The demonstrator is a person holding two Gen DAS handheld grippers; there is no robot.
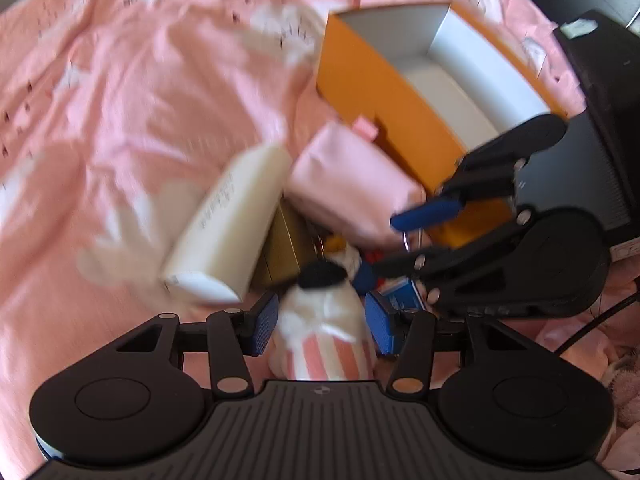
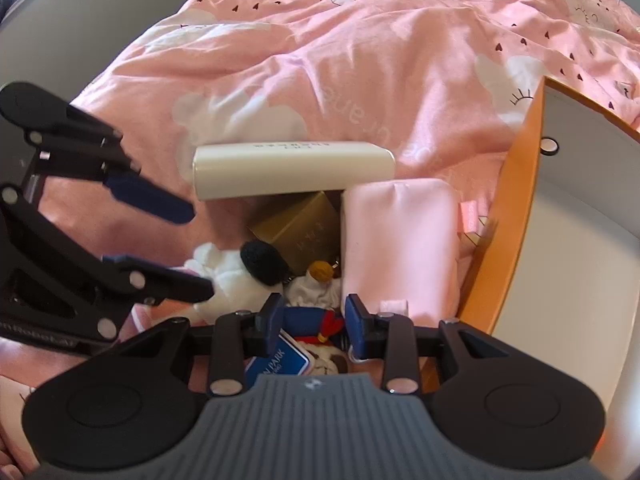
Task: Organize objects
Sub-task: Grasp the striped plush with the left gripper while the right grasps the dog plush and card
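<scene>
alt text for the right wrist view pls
The right gripper straddles a small blue-clothed doll in a pile of toys on a pink bedspread. Behind lie a cream box, a pink pouch and an open orange box; the left gripper reaches in beside a white plush.

One orange box [image 1: 360, 92], one white box [image 2: 292, 168], one gold box [image 2: 300, 232], one pink pouch [image 2: 400, 240], two plush toys [image 1: 320, 316] [image 2: 316, 328].
</scene>
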